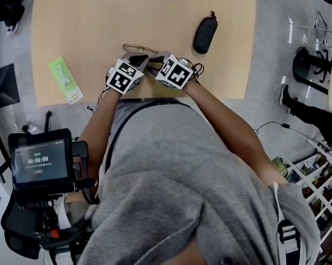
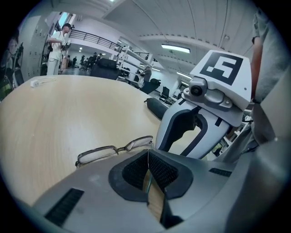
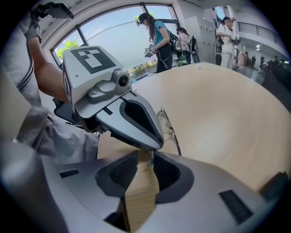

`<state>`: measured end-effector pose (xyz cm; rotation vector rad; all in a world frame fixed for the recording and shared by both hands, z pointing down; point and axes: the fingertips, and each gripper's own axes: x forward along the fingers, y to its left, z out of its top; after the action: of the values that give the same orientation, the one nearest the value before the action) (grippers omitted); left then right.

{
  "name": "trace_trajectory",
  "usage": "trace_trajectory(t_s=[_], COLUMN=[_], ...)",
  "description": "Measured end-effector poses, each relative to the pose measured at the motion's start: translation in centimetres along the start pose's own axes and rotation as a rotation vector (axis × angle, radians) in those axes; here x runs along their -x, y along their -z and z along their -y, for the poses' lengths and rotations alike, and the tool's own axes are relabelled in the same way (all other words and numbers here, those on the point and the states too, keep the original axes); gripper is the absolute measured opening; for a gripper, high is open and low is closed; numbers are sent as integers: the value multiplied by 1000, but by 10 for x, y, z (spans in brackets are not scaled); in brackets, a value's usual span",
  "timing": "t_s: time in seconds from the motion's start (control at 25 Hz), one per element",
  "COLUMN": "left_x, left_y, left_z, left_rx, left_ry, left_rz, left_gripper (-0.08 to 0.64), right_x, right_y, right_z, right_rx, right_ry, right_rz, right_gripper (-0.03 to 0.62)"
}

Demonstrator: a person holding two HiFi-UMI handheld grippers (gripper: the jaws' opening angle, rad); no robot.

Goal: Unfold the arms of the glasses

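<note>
Both grippers nose to nose at near edge of bench (image 1: 135,10). Left gripper (image 2: 148,154) jaws pinched together on thin arm of glasses (image 2: 113,151). Lens front sits just past its tips, off to left. Right gripper (image 3: 142,158) only narrowly apart, bench wood showing in gap. Teal arm tip (image 3: 150,159) sits between jaws, up against one pad. Black case (image 1: 205,34) further out, right of right gripper, well apart.

Light wooden table (image 1: 136,16) bearing a black oval case (image 1: 205,34) toward the right edge and a green packet (image 1: 65,80) near the left edge. Off the table at left, a dark mounted screen (image 1: 42,163) displaying a timer.
</note>
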<state>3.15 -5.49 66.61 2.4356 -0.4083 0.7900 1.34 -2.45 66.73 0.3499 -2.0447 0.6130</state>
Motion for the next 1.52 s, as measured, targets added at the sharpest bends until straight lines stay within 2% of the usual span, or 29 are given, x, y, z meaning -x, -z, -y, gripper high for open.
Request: trace_trajectory(t_s=[0.36, 0.64, 0.76, 0.88, 1.0, 1.16, 1.4, 1.52], left_x=[-7, -6, 1, 8, 5, -3, -6, -7], left_y=[13, 29, 27, 6, -5, 4, 21, 29], left_z=[13, 6, 1, 3, 4, 8, 6, 6], left_rx=[-69, -120, -120, -148, -171, -206, -167, -200], left_ry=[58, 47, 34, 26, 15, 43, 71, 79], left_rz=[-101, -184, -168, -105, -89, -150, -210, -232], left_gripper=[6, 6, 6, 6, 6, 6, 6, 6], right_x=[-9, -3, 0, 5, 6, 2, -4, -5], right_y=[13, 23, 22, 17, 12, 4, 2, 3], right_z=[-3, 13, 18, 18, 16, 11, 4, 1], right_rx=[-61, -91, -99, -97, -89, -85, -67, -74], right_ry=[-25, -6, -6, -8, -12, -24, -48, -69], right_rz=[36, 4, 4, 20, 36, 54, 56, 55], right_gripper=[103, 103, 103, 103, 103, 103, 103, 103])
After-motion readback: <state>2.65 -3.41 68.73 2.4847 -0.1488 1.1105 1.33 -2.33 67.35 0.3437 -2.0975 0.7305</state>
